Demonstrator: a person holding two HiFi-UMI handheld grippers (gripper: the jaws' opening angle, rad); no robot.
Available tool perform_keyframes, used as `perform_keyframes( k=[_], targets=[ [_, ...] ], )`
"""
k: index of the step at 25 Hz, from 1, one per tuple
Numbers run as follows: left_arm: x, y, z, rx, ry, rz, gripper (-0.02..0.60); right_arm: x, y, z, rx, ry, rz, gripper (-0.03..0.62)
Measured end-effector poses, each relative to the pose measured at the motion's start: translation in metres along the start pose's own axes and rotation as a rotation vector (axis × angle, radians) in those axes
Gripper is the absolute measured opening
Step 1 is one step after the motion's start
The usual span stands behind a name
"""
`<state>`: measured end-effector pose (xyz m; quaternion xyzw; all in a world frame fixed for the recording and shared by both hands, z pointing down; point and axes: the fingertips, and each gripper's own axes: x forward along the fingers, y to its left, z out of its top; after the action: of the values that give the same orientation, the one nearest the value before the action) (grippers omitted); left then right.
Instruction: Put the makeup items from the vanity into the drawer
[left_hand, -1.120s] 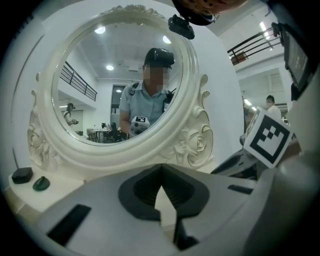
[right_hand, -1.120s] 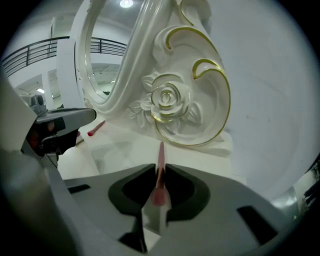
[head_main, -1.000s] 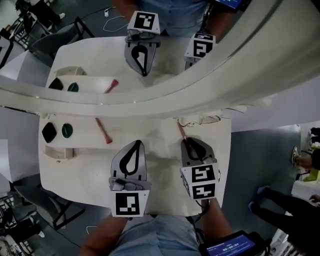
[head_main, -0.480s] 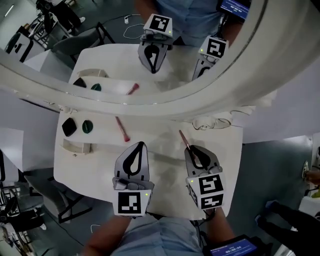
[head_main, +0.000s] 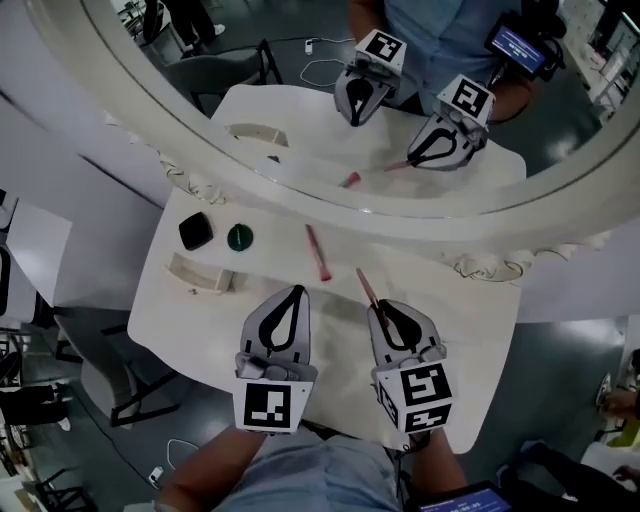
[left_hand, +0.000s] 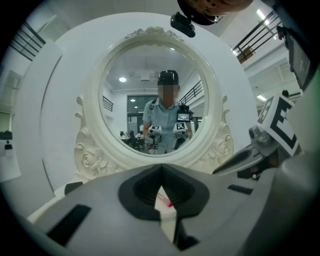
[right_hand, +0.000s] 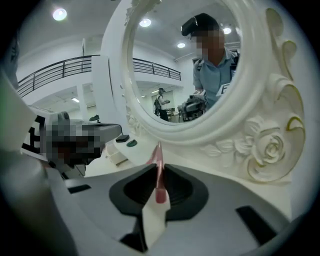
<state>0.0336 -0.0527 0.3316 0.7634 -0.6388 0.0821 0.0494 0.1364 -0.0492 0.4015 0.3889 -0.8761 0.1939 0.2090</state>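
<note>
My right gripper (head_main: 380, 311) is shut on a slim pink makeup pencil (head_main: 366, 289), which sticks out ahead of the jaws toward the mirror. The right gripper view shows the same pencil (right_hand: 158, 170) pinched between the pads. A second pink stick (head_main: 318, 252) lies on the white vanity top (head_main: 440, 300), ahead of my left gripper (head_main: 296, 292). That gripper is shut with nothing in it, and the stick (left_hand: 165, 201) shows through the gap between its jaws. A black compact (head_main: 195, 231) and a green round pot (head_main: 239, 237) sit at the far left.
A large oval mirror with an ornate white frame (head_main: 330, 195) stands along the back of the vanity and reflects both grippers. A small curved white tray (head_main: 198, 273) sits near the left edge. Chairs and floor surround the table.
Both grippers have lifted and drawn back toward me. The pink pencil has come up off the vanity in the right gripper. The head view has swung, showing more of the mirror.
</note>
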Motion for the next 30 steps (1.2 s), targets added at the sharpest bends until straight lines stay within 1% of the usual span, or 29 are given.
perform_keyframes(
  k=[4, 8, 14, 17, 20, 22, 26, 30],
  targets=[
    [-0.015, 0.059, 0.004, -0.03, -0.019, 0.055, -0.002, 0.036, 0.051, 0.028, -0.047, -0.006, 0.057, 0.046],
    [-0.033, 0.12, 0.002, -0.048, -0.028, 0.114, -0.002, 0.073, 0.108, 0.046, -0.088, -0.014, 0.124, 0.046],
    [-0.059, 0.206, -0.011, -0.088, -0.008, 0.225, -0.002, 0.128, 0.189, 0.061, -0.197, -0.003, 0.253, 0.046],
    [-0.068, 0.245, -0.024, -0.115, 0.017, 0.282, -0.002, 0.157, 0.22, 0.057, -0.23, 0.023, 0.317, 0.046],
    [-0.075, 0.278, -0.037, -0.128, 0.04, 0.322, -0.002, 0.182, 0.244, 0.048, -0.286, 0.056, 0.361, 0.046],
    [-0.08, 0.295, -0.044, -0.137, 0.053, 0.338, -0.002, 0.195, 0.256, 0.041, -0.332, 0.087, 0.372, 0.047],
    [-0.086, 0.316, -0.063, -0.166, 0.093, 0.355, -0.002, 0.215, 0.268, 0.027, -0.409, 0.159, 0.368, 0.047],
    [-0.088, 0.33, -0.078, -0.195, 0.118, 0.364, -0.002, 0.229, 0.272, 0.018, -0.446, 0.201, 0.36, 0.048]
  ],
)
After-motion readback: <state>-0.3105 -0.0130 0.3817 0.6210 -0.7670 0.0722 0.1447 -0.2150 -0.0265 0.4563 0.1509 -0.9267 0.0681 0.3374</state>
